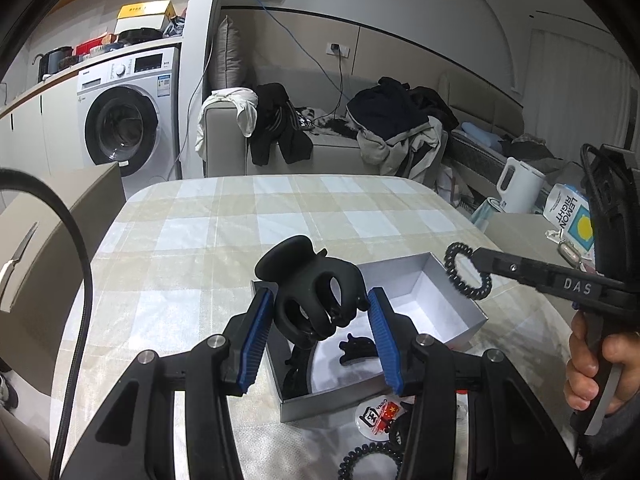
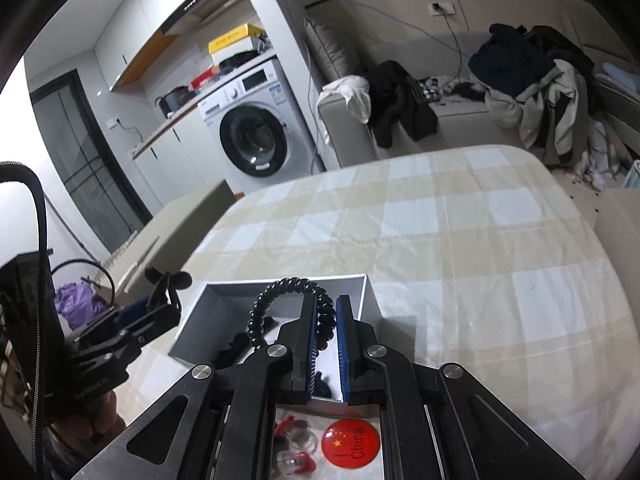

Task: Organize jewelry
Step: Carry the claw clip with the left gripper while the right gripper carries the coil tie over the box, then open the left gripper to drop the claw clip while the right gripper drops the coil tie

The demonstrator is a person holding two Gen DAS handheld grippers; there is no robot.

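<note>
Checked cloth covers the table [image 1: 224, 240], and near its front edge stands an open grey cardboard box [image 1: 420, 280] with small black hair clips [image 1: 356, 350] inside, partly hidden. Over the box, the left gripper [image 1: 318, 316] grasps a big black claw clip [image 1: 316, 292], while the right gripper [image 2: 325, 330] pinches a black spiral hair tie [image 2: 280, 300].

Counts — one open grey cardboard box [image 1: 420, 276]; two black plastic claw hair clips: large one [image 1: 316, 292], small one [image 1: 356, 347] in the box; two black spiral coil hair ties [image 1: 468, 276] [image 1: 370, 456]; one round red flag badge [image 2: 351, 442].
</note>
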